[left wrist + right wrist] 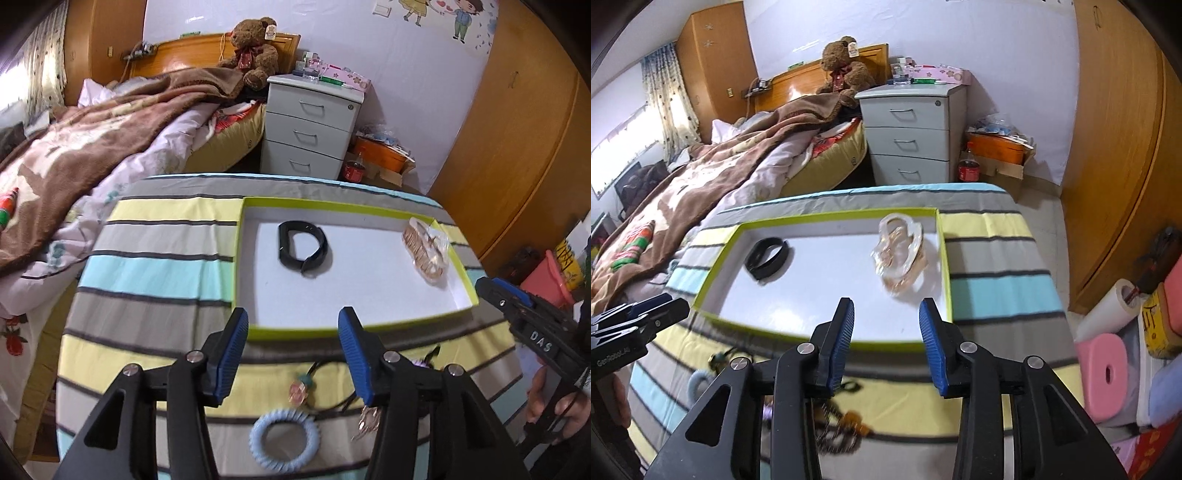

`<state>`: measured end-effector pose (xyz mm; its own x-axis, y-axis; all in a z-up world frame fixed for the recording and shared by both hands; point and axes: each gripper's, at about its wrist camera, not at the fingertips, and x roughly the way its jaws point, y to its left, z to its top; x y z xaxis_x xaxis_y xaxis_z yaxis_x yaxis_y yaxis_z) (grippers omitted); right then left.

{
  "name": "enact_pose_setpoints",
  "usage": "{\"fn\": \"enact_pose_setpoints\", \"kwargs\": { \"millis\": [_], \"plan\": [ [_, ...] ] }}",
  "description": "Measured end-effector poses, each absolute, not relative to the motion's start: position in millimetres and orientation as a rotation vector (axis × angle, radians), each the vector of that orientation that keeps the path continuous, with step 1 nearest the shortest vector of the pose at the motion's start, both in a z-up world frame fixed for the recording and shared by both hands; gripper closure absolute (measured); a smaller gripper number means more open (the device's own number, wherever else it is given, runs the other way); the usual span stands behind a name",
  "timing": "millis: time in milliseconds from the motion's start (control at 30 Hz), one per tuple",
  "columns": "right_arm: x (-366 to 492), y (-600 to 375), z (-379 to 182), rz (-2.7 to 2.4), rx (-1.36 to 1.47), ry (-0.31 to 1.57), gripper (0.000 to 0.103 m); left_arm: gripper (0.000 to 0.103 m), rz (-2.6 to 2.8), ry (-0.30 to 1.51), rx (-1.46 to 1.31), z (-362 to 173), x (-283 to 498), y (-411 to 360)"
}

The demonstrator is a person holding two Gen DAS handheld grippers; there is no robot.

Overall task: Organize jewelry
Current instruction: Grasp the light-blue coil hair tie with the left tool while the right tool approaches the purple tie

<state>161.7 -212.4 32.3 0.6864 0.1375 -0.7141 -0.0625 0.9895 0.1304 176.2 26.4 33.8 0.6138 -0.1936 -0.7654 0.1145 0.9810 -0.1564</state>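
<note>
Left wrist view: both grippers, left gripper (291, 321) and right gripper (886, 314), hover released, empty-fingered; tray (255, 328) collects sorted pieces, blue ring (284, 439) waits near.

unmade bed (110, 122) with brown blanket, teddy bear (255, 48) against wooden headboard. grey three-drawer cabinet (310, 125) beside it, wooden wardrobe (1115, 147) right. curtained window (668, 99) bright.

Tray (466, 284) middle looks open between black band (303, 248) and bagged bracelet (424, 251).
</note>
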Motion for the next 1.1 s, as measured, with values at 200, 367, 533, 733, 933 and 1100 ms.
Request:
{"fn": "enact_pose_setpoints", "kwargs": {
  "millis": [200,367,533,733,933,1100],
  "plan": [
    [142.0,-197.7,28.2,0.172,0.05,0.795,0.058,0.048,-0.142,0.885,-0.062,31.8,151.5,32.9],
    [129.4,-186.9,24.2,0.247,0.055,0.793,0.056,0.047,-0.126,0.903,-0.07,22.5,135.3,45.1],
    [127.1,-179.9,14.6,0.294,0.078,0.812,0.056,0.047,-0.107,0.925,-0.089,8.7,121.5,58.9],
    [129.2,-170.1,7.5,0.32,0.066,0.842,0.05,0.047,-0.087,0.934,-0.04,-6.0,111.9,56.6],
    [129.3,-161.1,5.6,0.322,0.047,0.846,0.05,0.047,-0.142,0.982,-0.043,-20.8,113.0,45.2],
    [132.1,-159.6,4.8,0.314,0.034,0.854,0.05,0.047,-0.135,0.995,-0.036,-25.8,114.7,42.8]
  ]
}}
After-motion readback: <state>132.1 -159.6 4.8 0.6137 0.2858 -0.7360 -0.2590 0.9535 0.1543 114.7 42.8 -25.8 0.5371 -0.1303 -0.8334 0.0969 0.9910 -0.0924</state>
